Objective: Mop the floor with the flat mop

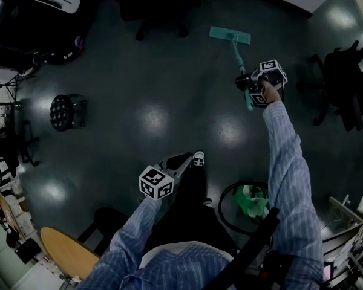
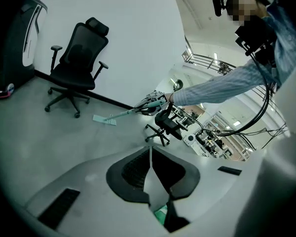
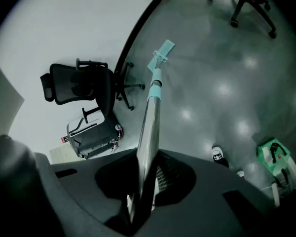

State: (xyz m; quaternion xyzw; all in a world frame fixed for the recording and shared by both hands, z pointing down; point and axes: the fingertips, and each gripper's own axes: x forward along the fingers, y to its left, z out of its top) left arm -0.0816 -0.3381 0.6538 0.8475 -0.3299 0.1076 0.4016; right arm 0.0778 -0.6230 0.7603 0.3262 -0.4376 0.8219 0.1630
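Note:
The flat mop lies with its teal head (image 1: 230, 35) flat on the dark floor ahead, its handle (image 1: 241, 65) slanting back to my right gripper (image 1: 247, 84). That gripper is shut on the handle; in the right gripper view the silver shaft (image 3: 149, 132) runs from between the jaws out to the mop head (image 3: 163, 51). My left gripper (image 1: 183, 161) hangs low beside my knee, shut with nothing in it. In the left gripper view its jaws (image 2: 150, 154) meet, and beyond them the mop (image 2: 105, 119) and the outstretched right arm show.
A black office chair (image 1: 157, 5) stands just past the mop head by the wall, another (image 1: 345, 86) to the right. A black stool (image 1: 63, 112) is at left, a green bucket in a black hoop (image 1: 251, 201) by my right foot, a wooden table (image 1: 66, 252) behind left.

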